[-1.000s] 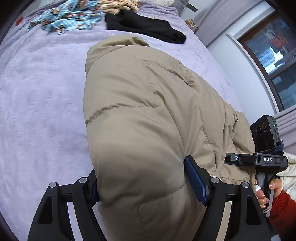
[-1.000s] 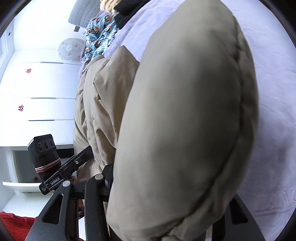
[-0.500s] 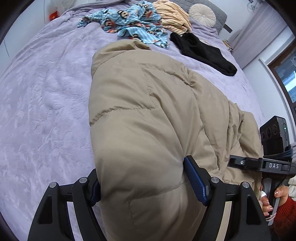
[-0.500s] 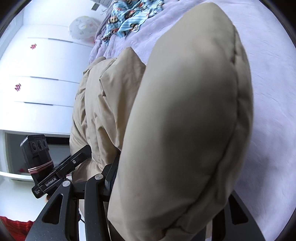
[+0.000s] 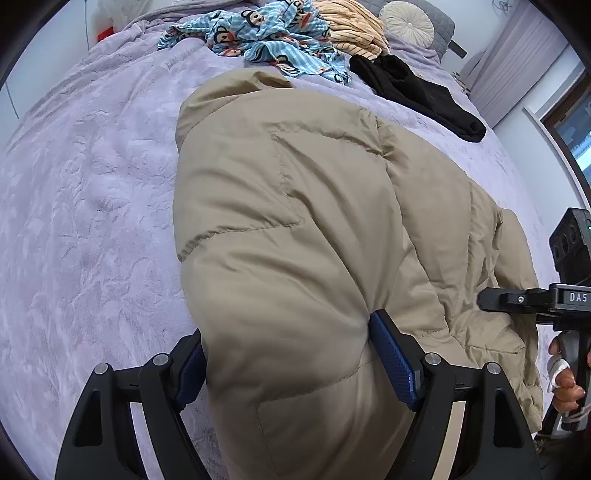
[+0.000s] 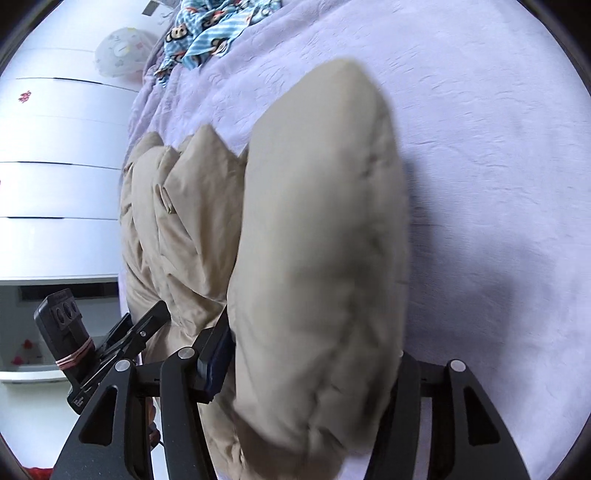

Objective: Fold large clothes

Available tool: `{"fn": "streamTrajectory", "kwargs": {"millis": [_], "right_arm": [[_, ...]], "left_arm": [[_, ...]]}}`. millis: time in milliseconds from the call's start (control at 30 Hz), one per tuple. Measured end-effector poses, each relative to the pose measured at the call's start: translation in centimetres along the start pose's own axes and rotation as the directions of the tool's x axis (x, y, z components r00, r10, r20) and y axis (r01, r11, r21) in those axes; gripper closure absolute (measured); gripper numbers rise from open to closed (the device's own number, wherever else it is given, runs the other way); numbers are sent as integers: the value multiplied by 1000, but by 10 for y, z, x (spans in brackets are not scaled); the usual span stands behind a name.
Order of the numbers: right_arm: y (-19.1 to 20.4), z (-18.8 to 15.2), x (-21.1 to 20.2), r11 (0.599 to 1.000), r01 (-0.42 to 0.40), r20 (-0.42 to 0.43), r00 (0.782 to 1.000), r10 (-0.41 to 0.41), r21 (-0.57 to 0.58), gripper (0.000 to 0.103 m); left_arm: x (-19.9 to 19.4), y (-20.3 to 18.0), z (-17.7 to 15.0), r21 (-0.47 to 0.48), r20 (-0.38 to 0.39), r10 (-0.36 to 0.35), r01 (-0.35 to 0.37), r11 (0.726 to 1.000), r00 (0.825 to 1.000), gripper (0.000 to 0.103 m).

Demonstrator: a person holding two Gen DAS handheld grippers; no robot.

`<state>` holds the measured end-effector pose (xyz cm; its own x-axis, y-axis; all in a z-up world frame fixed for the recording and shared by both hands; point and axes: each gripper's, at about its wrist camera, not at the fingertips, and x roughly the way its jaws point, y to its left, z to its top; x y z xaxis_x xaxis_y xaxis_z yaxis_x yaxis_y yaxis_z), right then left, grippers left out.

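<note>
A beige puffer jacket (image 5: 303,229) lies on a lilac bedspread (image 5: 92,206). My left gripper (image 5: 291,358) is shut on a thick fold of the jacket's near edge, blue pads pressing both sides. My right gripper (image 6: 310,354) is shut on another puffy fold of the same jacket (image 6: 317,236), which bulges between the fingers and hides the right pad. The right gripper's body also shows at the right edge of the left wrist view (image 5: 554,299), and the left gripper's body shows at the lower left of the right wrist view (image 6: 96,347).
A blue monkey-print garment (image 5: 266,33), a striped yellow garment (image 5: 351,26) and a black garment (image 5: 417,92) lie at the far end of the bed by a round cushion (image 5: 410,22). White drawers (image 6: 55,177) stand beside the bed. A window (image 5: 572,129) is on the right.
Both grippers have swung with the jacket still held; more of the bed and the far clothes now show. In the right wrist view the held fold looks smaller and more bedspread is visible.
</note>
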<state>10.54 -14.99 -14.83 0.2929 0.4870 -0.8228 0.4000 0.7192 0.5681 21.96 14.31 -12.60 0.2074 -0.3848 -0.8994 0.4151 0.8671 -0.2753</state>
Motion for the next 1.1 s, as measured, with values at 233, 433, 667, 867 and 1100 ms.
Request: {"fn": "streamTrajectory", "kwargs": {"millis": [233,433,667,867,1100], "right_arm": [[20,-19,-92,964,265,285,926,-248,-21,42],[37,4,-89,991,97,210,975,-76,-92,42],[35,35,2,991,129,190,973,-132,27,95],[-4,25,30,937,347,168,926,-337,-31,98],[-1,12,-2,958,281,185,940,-287,57,98]], "left_arm": [[-22,3,7,-37,42,41,-40,999,998,22],[-47,20,58,-49,184,91,-84,995,979,22],[24,-2,88,49,74,127,-131,990,989,22],[55,-60,80,203,83,200,-213,956,976,17],[55,-52,74,201,89,204,-218,955,975,17]]}}
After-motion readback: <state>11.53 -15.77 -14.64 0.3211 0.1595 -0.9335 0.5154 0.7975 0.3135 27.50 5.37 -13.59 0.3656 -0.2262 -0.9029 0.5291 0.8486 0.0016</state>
